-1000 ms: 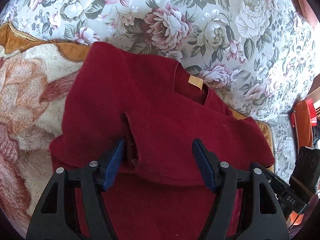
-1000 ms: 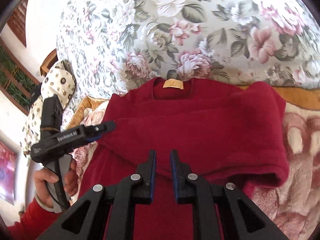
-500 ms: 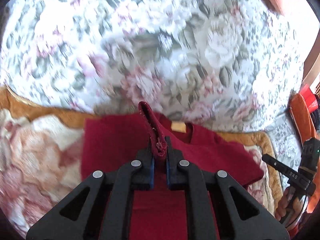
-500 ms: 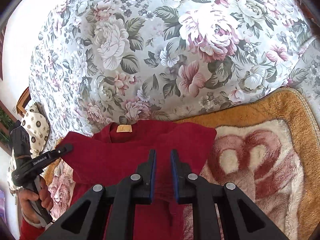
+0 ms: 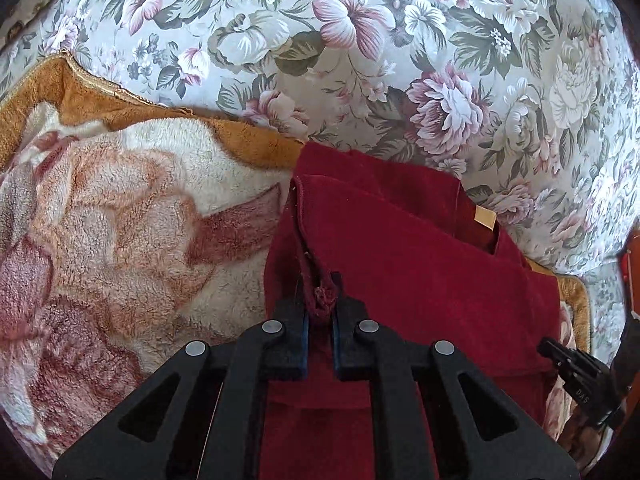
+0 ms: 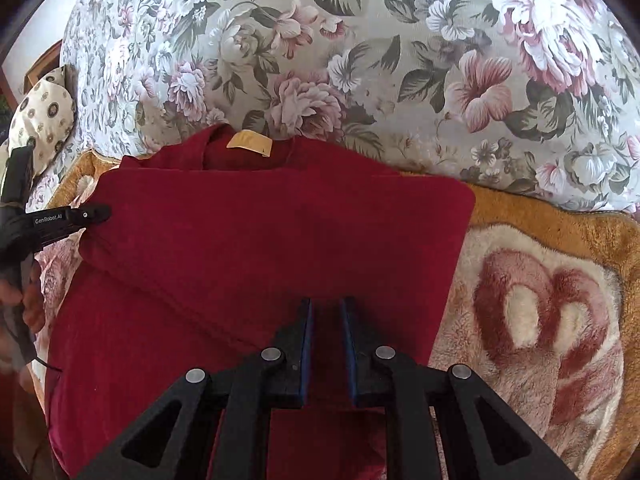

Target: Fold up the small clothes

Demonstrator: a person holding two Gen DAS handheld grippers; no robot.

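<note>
A floral bedspread [image 5: 400,60] covers the bed; over it lies a plush blanket [image 5: 120,220] with an orange border; on the blanket rests the dark red garment [image 6: 260,240], its sleeves folded in, its yellow neck label [image 6: 249,143] toward the bedspread; the left tongs [image 5: 319,308] are clenched on a bunched sleeve edge; the right tongs [image 6: 326,312] stand nearly closed over the red cloth, and whether they pinch it I cannot tell.
</note>
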